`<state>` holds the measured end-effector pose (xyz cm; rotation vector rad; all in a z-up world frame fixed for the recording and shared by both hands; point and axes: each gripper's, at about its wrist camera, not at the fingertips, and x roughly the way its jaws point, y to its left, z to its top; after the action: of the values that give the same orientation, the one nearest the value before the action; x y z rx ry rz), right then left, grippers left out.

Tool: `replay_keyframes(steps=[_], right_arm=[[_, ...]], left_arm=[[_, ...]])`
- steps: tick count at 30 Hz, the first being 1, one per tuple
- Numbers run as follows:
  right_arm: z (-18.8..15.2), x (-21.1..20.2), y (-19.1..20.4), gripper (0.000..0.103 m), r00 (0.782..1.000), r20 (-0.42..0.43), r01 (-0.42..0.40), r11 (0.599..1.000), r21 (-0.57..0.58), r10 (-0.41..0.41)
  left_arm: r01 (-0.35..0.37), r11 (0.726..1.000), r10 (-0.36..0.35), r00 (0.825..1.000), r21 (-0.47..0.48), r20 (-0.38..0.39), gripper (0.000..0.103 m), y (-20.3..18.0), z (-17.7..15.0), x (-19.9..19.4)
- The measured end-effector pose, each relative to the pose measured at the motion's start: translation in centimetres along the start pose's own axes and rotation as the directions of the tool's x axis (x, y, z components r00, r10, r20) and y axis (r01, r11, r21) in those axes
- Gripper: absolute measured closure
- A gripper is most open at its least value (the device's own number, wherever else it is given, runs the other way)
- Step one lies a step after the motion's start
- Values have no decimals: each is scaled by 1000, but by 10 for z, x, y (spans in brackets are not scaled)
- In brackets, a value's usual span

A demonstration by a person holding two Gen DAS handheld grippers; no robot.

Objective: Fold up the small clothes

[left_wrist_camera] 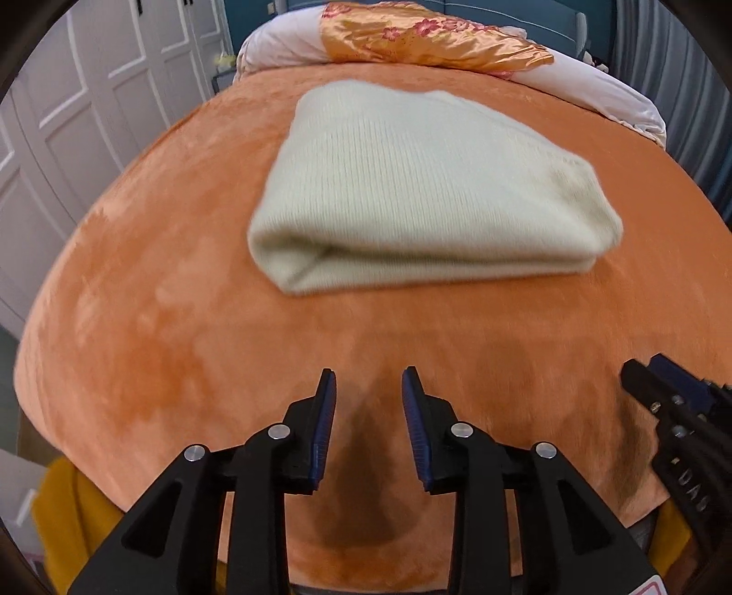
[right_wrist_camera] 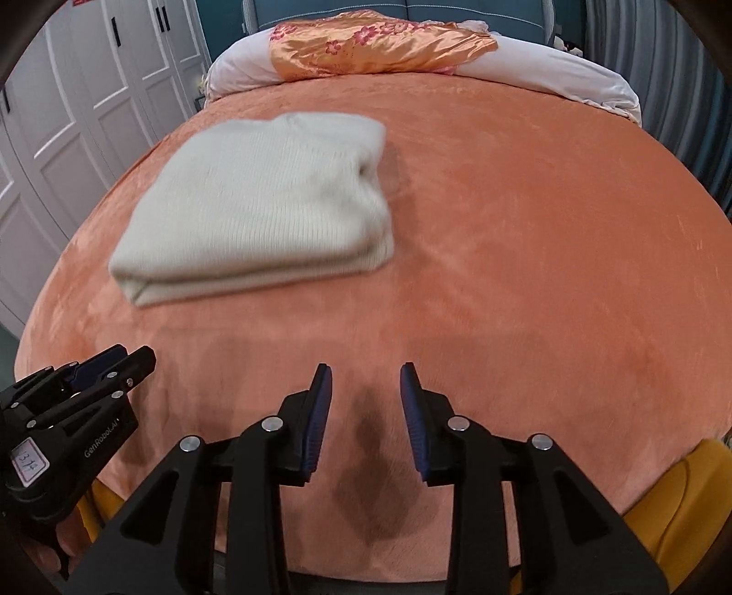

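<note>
A cream knitted garment (left_wrist_camera: 421,192) lies folded into a thick flat bundle on the orange bedspread (left_wrist_camera: 183,320). In the right wrist view the same garment (right_wrist_camera: 265,206) sits to the upper left. My left gripper (left_wrist_camera: 368,380) hovers over bare bedspread nearer than the bundle, its blue pads apart with nothing between them. My right gripper (right_wrist_camera: 366,375) stands open the same way, further right, also holding nothing. Each gripper shows at the edge of the other's view: the right gripper (left_wrist_camera: 649,375) and the left gripper (right_wrist_camera: 132,361).
A white pillow roll (left_wrist_camera: 283,41) and an orange flowered satin quilt (left_wrist_camera: 425,36) lie at the head of the bed. White wardrobe doors (right_wrist_camera: 78,100) stand on the left. Yellow fabric (right_wrist_camera: 677,494) hangs below the bed's near edge.
</note>
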<state>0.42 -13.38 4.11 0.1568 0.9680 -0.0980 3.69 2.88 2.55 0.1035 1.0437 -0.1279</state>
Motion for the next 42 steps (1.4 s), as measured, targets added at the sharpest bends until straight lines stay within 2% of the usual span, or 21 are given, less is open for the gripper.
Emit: replay_keyframes(steps=[2, 4, 10, 12, 15, 22, 26, 30, 31, 32, 42], right_arm=[[-11, 3, 3, 73, 1000, -9, 5, 1000, -3, -5], [-19, 6, 5, 73, 1000, -16, 10, 1000, -9, -10], [-33, 6, 14, 59, 999, 32, 28, 998, -61, -26], [-37, 7, 19, 54, 998, 53, 42, 995, -85, -37], [-43, 8, 23, 46, 995, 90, 53, 993, -109, -43], [-52, 10, 22, 40, 987, 154, 64, 993, -104, -48], [-53, 11, 20, 33, 986, 156, 68, 994, -84, -54], [-55, 12, 17, 23, 986, 149, 81, 995, -58, -71], [-55, 13, 17, 18, 986, 145, 88, 995, -55, -79], [-55, 13, 18, 6, 986, 141, 93, 994, -58, -84], [-55, 16, 20, 5, 988, 123, 100, 993, -64, -92]], left_arm=[[1, 1000, -1, 1000, -21, 1, 69, 0, -8, 3], [-14, 1000, 14, 999, -9, 42, 66, -3, -15, 0], [-43, 999, 44, 992, -9, 115, 54, -7, -27, 1], [-66, 998, 68, 990, -17, 128, 44, -7, -28, 3], [-70, 996, 76, 987, -47, 141, 37, -3, -30, 4], [-90, 993, 103, 981, -79, 168, 28, -1, -30, 9], [-110, 987, 128, 977, -116, 168, 16, 2, -31, 10], [-100, 985, 124, 977, -142, 172, 13, 5, -32, 11], [-103, 985, 126, 977, -137, 171, 13, 4, -32, 12], [-113, 985, 135, 976, -130, 170, 13, 1, -32, 12], [-127, 984, 147, 975, -127, 168, 11, 0, -31, 12]])
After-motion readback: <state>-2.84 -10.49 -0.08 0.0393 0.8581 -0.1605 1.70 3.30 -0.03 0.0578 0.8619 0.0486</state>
